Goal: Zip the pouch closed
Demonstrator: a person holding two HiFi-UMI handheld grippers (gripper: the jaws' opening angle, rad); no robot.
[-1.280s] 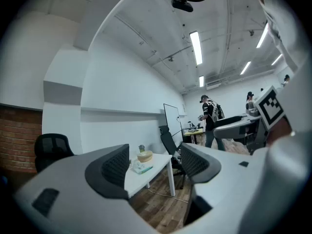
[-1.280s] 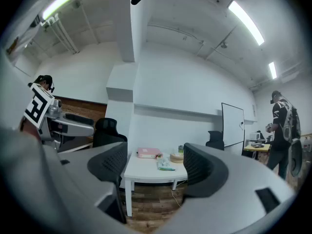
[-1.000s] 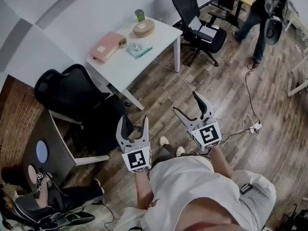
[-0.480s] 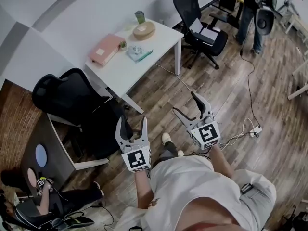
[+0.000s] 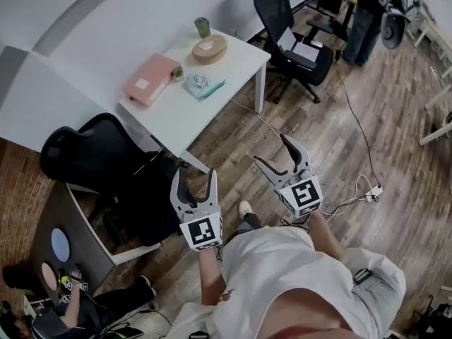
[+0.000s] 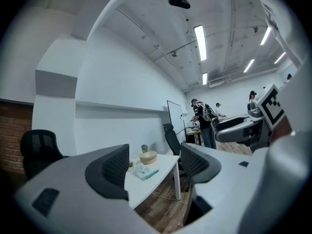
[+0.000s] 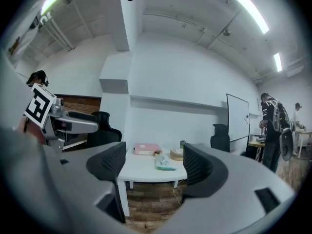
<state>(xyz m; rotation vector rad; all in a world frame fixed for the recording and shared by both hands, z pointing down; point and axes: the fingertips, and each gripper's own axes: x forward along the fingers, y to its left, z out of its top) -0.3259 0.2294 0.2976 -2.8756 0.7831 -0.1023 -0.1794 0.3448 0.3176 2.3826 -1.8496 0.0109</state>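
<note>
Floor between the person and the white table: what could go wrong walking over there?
A thin cable crosses the wood floor on the way to the table; a foot could catch it. The black chair stands close beside the table, so the left gripper might bump it.

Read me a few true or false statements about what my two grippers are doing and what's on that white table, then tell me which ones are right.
1. The left gripper and the right gripper are both open, with nothing between their jaws. True.
2. The pouch is clamped in the left gripper. False: it lies on the white table, well away from both grippers.
3. The pink box lies on the white table. True.
4. The green cup stands on the floor. False: it stands on the table, near the round tan container.
</note>
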